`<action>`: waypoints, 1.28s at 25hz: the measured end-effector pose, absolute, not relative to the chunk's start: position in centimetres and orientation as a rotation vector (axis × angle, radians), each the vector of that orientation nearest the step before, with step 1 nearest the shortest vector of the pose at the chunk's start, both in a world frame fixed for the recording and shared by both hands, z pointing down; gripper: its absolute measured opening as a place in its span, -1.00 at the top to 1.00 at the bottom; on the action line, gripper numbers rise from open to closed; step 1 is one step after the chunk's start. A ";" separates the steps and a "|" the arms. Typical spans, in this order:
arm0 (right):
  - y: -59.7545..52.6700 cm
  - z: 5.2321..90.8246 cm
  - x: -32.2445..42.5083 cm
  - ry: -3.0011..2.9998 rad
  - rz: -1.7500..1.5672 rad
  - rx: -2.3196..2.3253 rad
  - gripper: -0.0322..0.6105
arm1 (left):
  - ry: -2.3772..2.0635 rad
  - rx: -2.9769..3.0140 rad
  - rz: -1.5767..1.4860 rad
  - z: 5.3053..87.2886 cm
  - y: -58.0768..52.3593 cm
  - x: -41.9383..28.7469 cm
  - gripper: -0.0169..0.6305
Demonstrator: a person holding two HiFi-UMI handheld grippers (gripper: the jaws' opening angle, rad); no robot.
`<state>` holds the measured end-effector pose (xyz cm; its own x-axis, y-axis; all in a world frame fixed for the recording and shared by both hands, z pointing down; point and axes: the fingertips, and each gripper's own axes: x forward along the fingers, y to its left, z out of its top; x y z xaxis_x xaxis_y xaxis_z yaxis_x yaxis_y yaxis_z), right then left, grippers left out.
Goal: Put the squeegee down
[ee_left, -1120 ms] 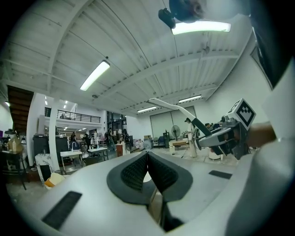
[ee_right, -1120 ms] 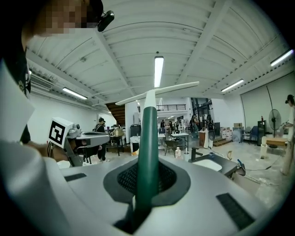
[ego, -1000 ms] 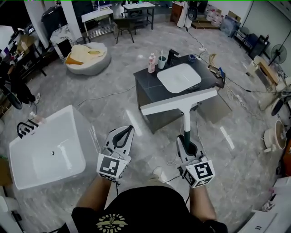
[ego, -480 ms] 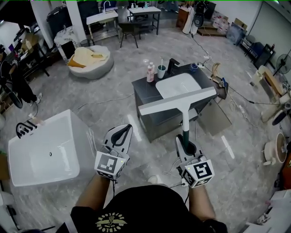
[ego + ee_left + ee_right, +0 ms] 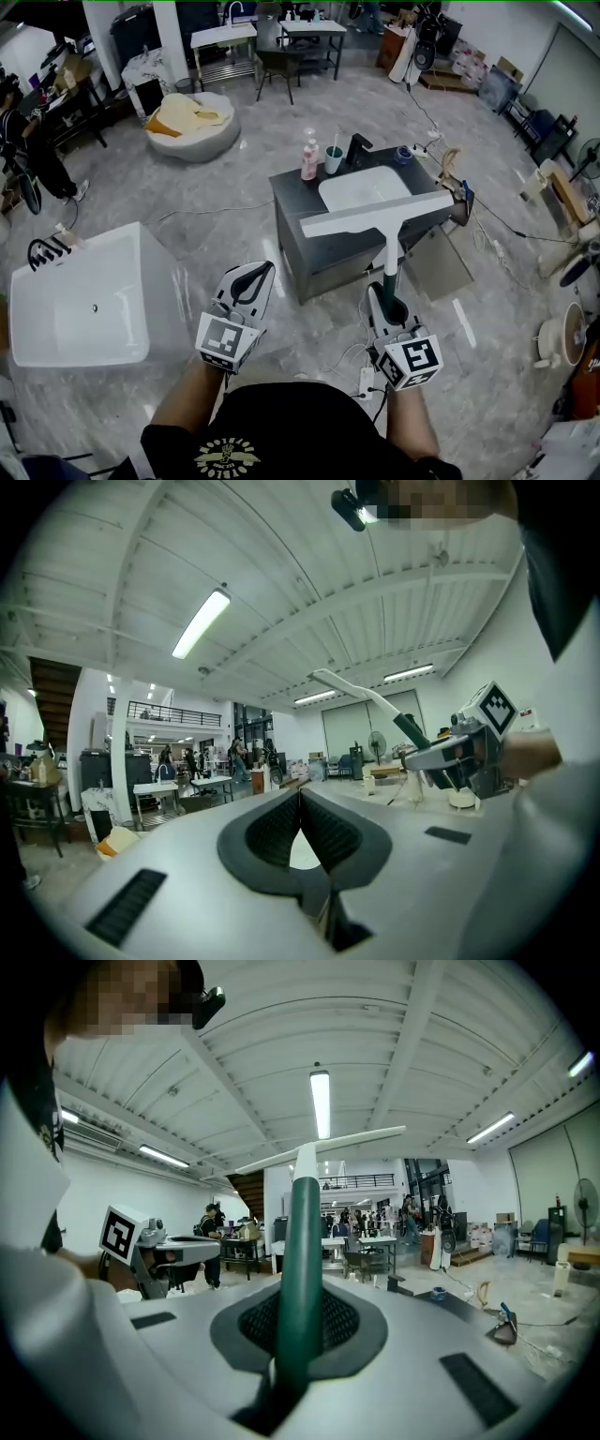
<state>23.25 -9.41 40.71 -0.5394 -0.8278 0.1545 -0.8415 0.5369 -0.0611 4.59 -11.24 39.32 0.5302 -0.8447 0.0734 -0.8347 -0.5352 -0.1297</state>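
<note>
A person stood on a grey tiled floor (image 5: pixel 234 234) in a large workshop, seen from above, with a hand-held gripper in each hand.

The right hand-held gripper (image 5: pixel 384 298) was clamped on the dark green handle of a squeegee (image 5: pixel 387 230). The squeegee stood nearly upright in the air, its long white blade across the top and touching nothing. The left hand-held gripper (image 5: pixel 262 272) was level beside it, its jaws together with nothing between them.

Ahead stood a dark worktop (image 5: pixel 295 202) with a white sink (image 5: pixel 364 190) set into it, and a bottle and a cup at its back edge. A white bathtub (image 5: pixel 80 300) sat on the floor to the left.

The squeegee had not yet been put down; this looked like the carrying step, before any place to set it was reached. The worktop seemed the likeliest spot, though that is a guess. The next move would call for bringing the squeegee over a free surface, lowering it until it rested there, and only then parting the right jaws.
</note>
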 end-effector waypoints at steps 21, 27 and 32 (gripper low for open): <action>-16.3 42.4 19.7 -2.638 0.245 1.394 0.76 | 1.501 -2.699 -0.224 41.3 -17.9 1.5 0.88; -19.5 42.2 18.9 -2.638 0.254 1.399 0.76 | 1.485 -2.699 -0.236 41.0 -21.2 1.0 0.88; -22.4 41.8 18.3 -2.643 0.263 1.411 0.76 | 1.473 -2.687 -0.208 40.0 -23.8 0.5 0.88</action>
